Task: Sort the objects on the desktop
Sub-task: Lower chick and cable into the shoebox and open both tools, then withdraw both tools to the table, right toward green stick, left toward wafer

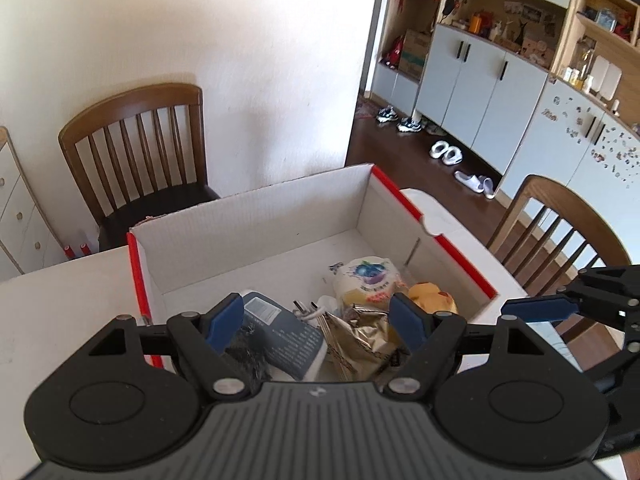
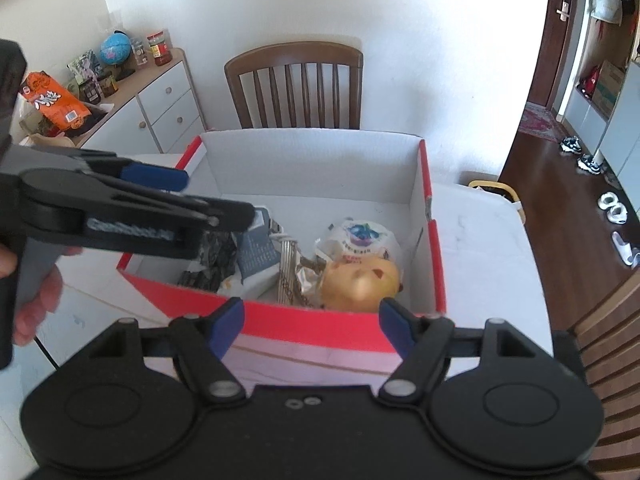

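Left gripper [image 1: 316,320]: jaws wide, nothing held, above the box's near end.
Right gripper [image 2: 312,326]: equally wide and empty, before the red front wall.
Sorted items: snack packet [image 1: 366,280], yellow toy [image 2: 362,284] and dark booklet [image 1: 286,338] lie inside the box [image 1: 256,220].
Advice: lift both grippers clear of the walls before seeking another item.
Table [image 1: 48,312]: white, bare beside the box.

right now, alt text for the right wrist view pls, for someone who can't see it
An open right gripper hangs empty above the near wall of a red-and-white cardboard box on a white table; inside lie a yellow plush toy, a round snack pack and foil wrappers. The left gripper, held in a hand, reaches in from the left.
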Available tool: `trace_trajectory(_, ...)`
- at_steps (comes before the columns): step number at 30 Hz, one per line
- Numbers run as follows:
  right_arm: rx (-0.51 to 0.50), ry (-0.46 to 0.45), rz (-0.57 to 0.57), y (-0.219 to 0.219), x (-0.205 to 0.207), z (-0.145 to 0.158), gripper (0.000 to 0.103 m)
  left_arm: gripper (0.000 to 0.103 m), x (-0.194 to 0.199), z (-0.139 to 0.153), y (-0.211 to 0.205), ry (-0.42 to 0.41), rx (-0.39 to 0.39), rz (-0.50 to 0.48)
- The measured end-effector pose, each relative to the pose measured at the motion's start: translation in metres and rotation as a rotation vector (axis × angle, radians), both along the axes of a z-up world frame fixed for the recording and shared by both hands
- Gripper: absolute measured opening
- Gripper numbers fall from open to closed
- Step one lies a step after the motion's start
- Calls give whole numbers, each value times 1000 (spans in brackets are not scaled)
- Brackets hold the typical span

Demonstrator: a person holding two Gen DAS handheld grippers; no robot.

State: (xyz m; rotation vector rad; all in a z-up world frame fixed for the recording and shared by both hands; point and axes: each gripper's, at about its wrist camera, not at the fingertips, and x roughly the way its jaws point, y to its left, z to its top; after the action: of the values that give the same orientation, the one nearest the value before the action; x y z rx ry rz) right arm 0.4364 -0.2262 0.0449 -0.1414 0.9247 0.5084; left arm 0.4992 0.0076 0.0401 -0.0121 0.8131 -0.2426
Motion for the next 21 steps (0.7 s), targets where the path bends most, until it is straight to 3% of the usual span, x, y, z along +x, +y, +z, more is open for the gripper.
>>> trace_trajectory(12,-24,-24,-42,-19,-44,-7,74,80,-74,22,23,-56,-34,-25)
trace_trajectory(21,-64,-23,-59,-23,-76,-37,74,81,-138,-2,59,-28,-54,1)
